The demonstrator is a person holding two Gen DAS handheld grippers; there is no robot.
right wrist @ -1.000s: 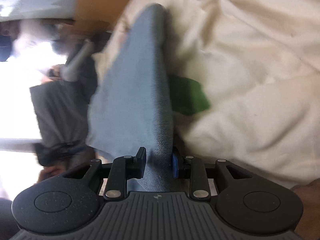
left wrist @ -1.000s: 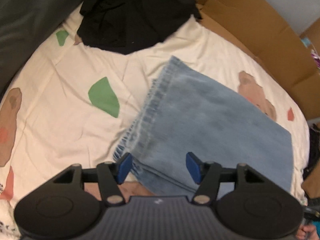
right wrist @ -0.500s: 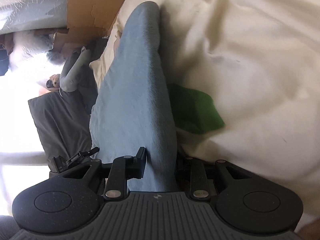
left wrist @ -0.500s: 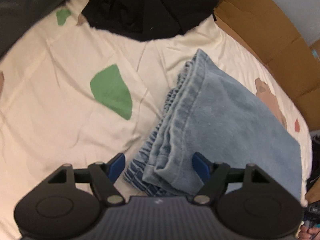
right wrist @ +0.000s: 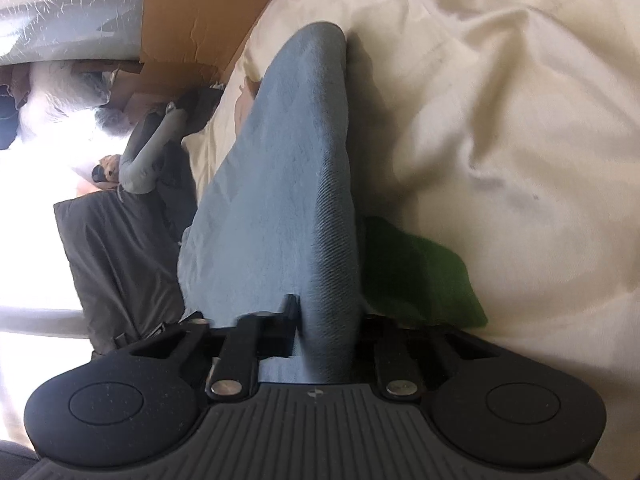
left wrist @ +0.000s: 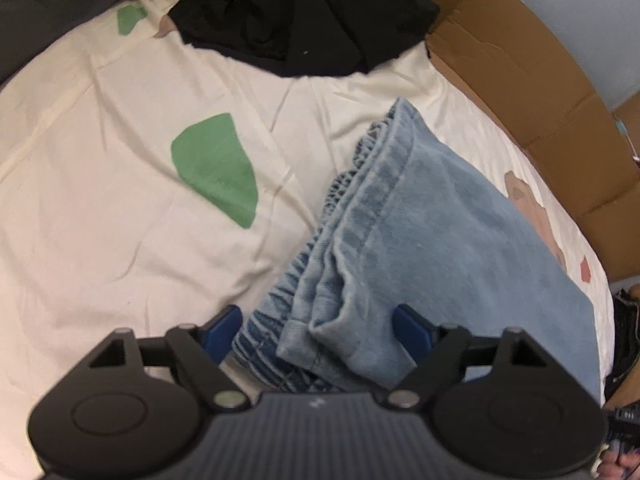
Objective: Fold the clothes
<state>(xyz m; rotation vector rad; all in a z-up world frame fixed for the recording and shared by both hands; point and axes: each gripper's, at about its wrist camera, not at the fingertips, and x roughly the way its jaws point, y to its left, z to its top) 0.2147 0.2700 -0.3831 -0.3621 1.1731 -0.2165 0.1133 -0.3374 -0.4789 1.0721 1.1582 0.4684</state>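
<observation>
Cream bedsheet (left wrist: pixel 100 208) with green patches carries folded blue jeans (left wrist: pixel 440 240), a black garment (left wrist: pixel 304 12) beyond them and cardboard (left wrist: pixel 532 92) along the edge. Left gripper (left wrist: pixel 318 330) gapes around the jeans' hem corner, pads not pressing. Right gripper (right wrist: pixel 326 320) is closing, clamped on a denim fold.

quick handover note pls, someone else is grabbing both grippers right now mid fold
Left gripper: jaws wide apart around the near corner of the folded light-blue denim jeans, not clamped.
Right gripper: jaws closing on the jeans' thick folded edge, pressed tight.
Jeans lie on the cream bedsheet with green patches, already folded into a compact stack.
A crumpled black garment lies at the far end of the sheet, unfolded.
Left to do: probably settle and release the jeans, then fold the black garment.
</observation>
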